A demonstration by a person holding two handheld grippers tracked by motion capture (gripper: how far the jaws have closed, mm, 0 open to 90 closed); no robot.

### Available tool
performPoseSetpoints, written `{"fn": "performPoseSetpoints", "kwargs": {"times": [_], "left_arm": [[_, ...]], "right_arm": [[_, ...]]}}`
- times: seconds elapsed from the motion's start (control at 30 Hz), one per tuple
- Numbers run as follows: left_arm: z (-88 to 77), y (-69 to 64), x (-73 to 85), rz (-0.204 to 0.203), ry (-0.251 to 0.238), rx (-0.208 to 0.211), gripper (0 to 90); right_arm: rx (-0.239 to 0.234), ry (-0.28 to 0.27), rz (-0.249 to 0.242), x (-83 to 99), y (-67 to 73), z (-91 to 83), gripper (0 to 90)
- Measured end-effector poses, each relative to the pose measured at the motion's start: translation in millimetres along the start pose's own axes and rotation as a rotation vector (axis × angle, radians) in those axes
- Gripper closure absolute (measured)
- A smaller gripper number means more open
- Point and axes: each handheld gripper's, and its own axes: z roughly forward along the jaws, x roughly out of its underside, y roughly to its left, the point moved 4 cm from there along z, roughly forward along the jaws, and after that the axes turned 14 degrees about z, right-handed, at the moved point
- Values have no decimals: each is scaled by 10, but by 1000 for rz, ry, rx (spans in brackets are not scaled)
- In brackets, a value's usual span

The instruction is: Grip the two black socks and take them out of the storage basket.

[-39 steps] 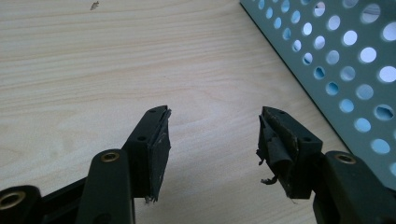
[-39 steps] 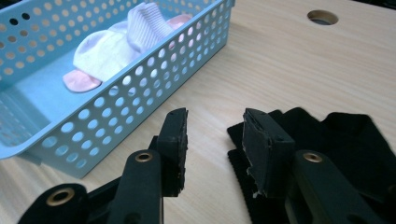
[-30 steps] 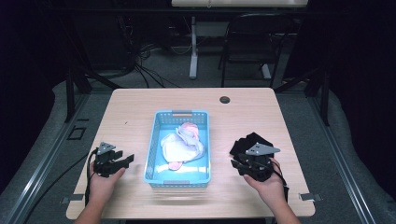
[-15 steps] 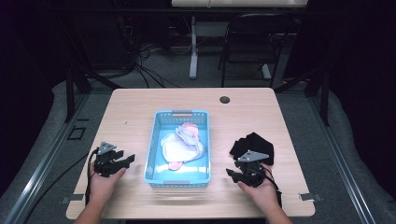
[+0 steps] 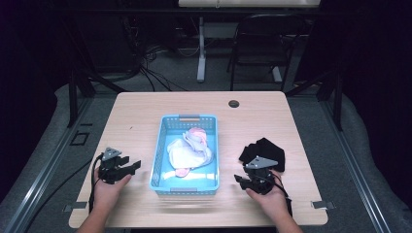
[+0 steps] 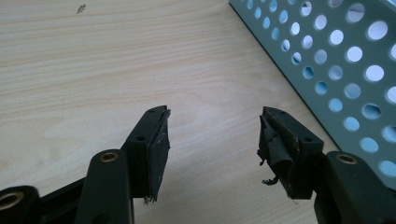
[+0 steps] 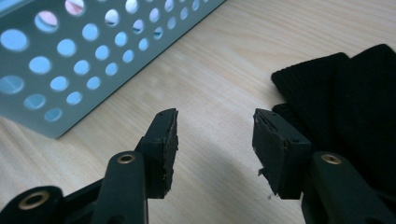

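While both my hands rested low on the desk (image 5: 145,109), the blue basket (image 5: 164,145) sat between them with a heap of pale and pink cloth (image 5: 190,148) inside it. The black cloth (image 5: 265,151) lay flat on the desk, right of the basket and apart from it, just beyond my right hand-held gripper (image 5: 241,180). That hand was far the nearer to it; my left hand-held gripper (image 5: 131,166) was across the basket, well apart from the cloth.

In the right gripper view the black cloth (image 7: 345,102) spread ahead and to the right of the right hand-held gripper (image 7: 215,140), its near edge just beside the right-hand pad (image 7: 268,149) but not between the two. I could not tell any clear long axis; it looked folded into a rough patch running away from me. The basket wall (image 7: 84,60) stood off to the other side. My guess was that the next reach would have to swing that hand-held gripper toward the cloth's side before closing.

My right hand-held gripper lay nearly level, close to the desk, pointing inward toward the basket's near corner. Its jaws had just been opening and stood wide, with only bare wood between them.

My left hand-held gripper (image 6: 212,140) also lay low, aimed at the basket's side, jaws wide and holding nothing.
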Motion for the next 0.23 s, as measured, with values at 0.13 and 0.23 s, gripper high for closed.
{"fn": "performPoseSetpoints", "kwargs": {"times": [0.13, 0.23], "left_arm": [[7, -6, -1, -2, -1, 0, 422], [7, -2, -7, -2, -4, -4, 413]], "right_arm": [[2, -24, 30, -20, -47, -28, 496], [3, -39, 56, -35, -96, -60, 482]]}}
